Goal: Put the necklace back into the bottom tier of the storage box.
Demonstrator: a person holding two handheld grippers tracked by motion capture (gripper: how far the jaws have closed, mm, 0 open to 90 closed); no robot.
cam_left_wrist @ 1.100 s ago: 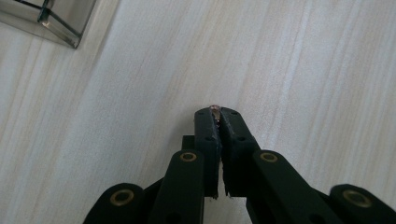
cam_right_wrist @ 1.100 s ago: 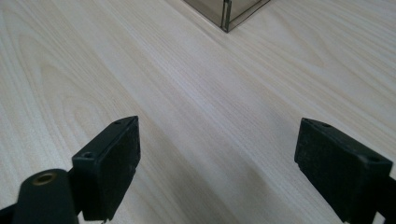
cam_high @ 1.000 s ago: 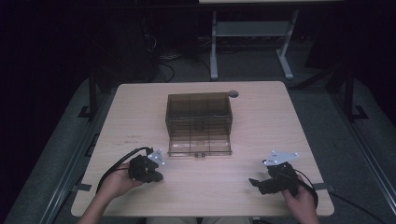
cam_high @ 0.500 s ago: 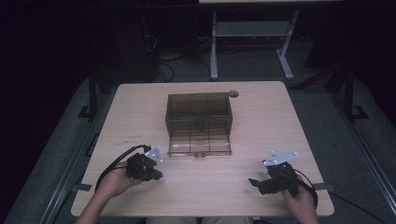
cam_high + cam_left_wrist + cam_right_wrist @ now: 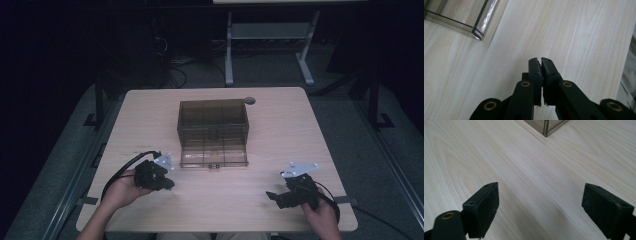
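A smoky clear plastic box (image 5: pixel 213 131) with inner compartments stands mid-table, its lid folded down flat toward me. A corner of it shows in the left gripper view (image 5: pixel 477 30) and in the right gripper view (image 5: pixel 545 126). My left gripper (image 5: pixel 168 184) rests at the near left, just off the lid's left corner; its jaws (image 5: pixel 541 62) are shut with nothing between them. My right gripper (image 5: pixel 270 196) sits near the front right edge, pointing left; its jaws (image 5: pixel 540 202) stand wide open over bare wood.
The light wooden table (image 5: pixel 280 135) has a round cable grommet (image 5: pixel 249 100) at the back, right of the box. A white desk frame (image 5: pixel 265 35) and cables lie on the dark floor beyond. Rails run along both table sides.
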